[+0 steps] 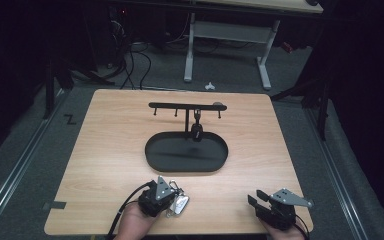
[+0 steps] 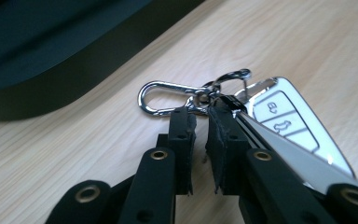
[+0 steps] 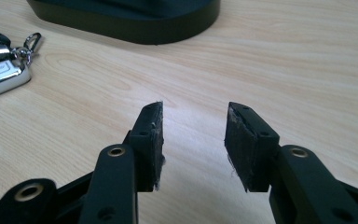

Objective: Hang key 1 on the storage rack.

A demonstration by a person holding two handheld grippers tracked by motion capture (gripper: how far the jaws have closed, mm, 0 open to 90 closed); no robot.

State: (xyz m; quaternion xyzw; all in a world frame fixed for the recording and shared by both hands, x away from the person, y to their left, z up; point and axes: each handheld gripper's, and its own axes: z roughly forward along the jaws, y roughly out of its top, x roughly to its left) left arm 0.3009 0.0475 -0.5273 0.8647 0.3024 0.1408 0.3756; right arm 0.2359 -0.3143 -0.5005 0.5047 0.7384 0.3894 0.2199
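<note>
The left gripper (image 2: 201, 112) sits at the near edge of the wooden table (image 1: 110, 145), its jaws drawn almost together with only a thin slit between the pads. At their tips they pinch the metal ring link of a car key fob (image 2: 289, 123), where the fob meets a silver carabiner clip (image 2: 163, 98). The clip lies flat on the wood just ahead of the jaw tips and a little to their left; the fob, chrome-edged with white buttons, runs back along the outer side of the right-hand jaw, touching it. In the high view the left gripper (image 1: 172, 192) has the fob (image 1: 179, 205) lying right against its front, on the side toward the other hand.

Beyond the left gripper's tips, well apart from the key, stands a black oval tray (image 1: 152, 157) with a post and a hook bar (image 1: 180, 105) rising from its far rim. A small dark object hangs from that bar; too small to name.

The right gripper (image 3: 193, 140) hovers low over bare wood with its jaws roughly half apart and nothing between the pads. From its own view the fob (image 3: 2, 77) lies off to its far left, clip pointing toward the tray (image 3: 135, 25), which stands straight ahead. In the high view the right gripper (image 1: 256, 198) is near the table's front right corner, well apart from the left one
</note>
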